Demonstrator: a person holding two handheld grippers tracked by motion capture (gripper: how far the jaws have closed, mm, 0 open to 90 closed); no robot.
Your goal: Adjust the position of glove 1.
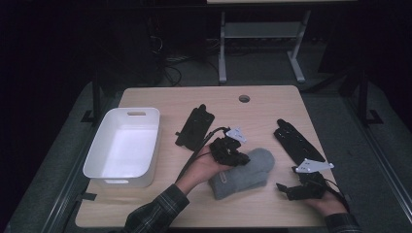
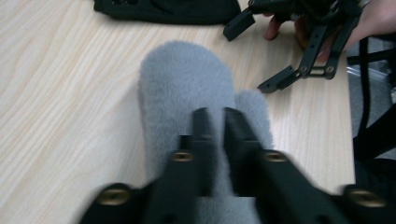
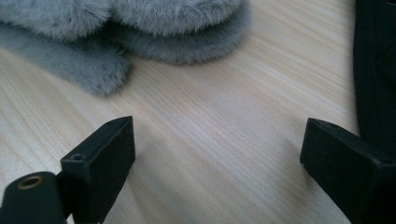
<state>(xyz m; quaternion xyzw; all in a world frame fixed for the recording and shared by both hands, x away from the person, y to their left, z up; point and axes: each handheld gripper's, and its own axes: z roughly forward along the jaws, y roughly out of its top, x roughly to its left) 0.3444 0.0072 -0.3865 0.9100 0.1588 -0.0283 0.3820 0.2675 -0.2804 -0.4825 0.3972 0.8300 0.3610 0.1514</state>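
left gripper (image 1: 241, 156): on top of the grey mitten (image 1: 243, 173), jaws pressed nearly together, pinching a fold of the fluffy fabric; in the left gripper view (image 2: 216, 122) the two black jaws sit close with grey fleece between them
right gripper (image 1: 287, 190): low over bare wood at the near right of the table, jaws spread wide, nothing between them (image 3: 217, 154)
grey mitten: lying flat on the table (image 1: 160, 99), near-centre, between the two hands; looks like a stacked pair in the right gripper view (image 3: 140, 32), thumb part sticking out (image 2: 254, 112)
black glove, middle (image 1: 195, 126): flat on the table, just behind the left hand (image 1: 206, 167)
black glove, right (image 1: 297, 141): flat, diagonal, just behind the right gripper, apart from the mitten
white bin (image 1: 124, 145): left side of the table, open top, well apart from the mitten
right hand (image 1: 330, 201): resting at the near right edge
sleeve (image 1: 155, 213): plaid, coming in from the bottom
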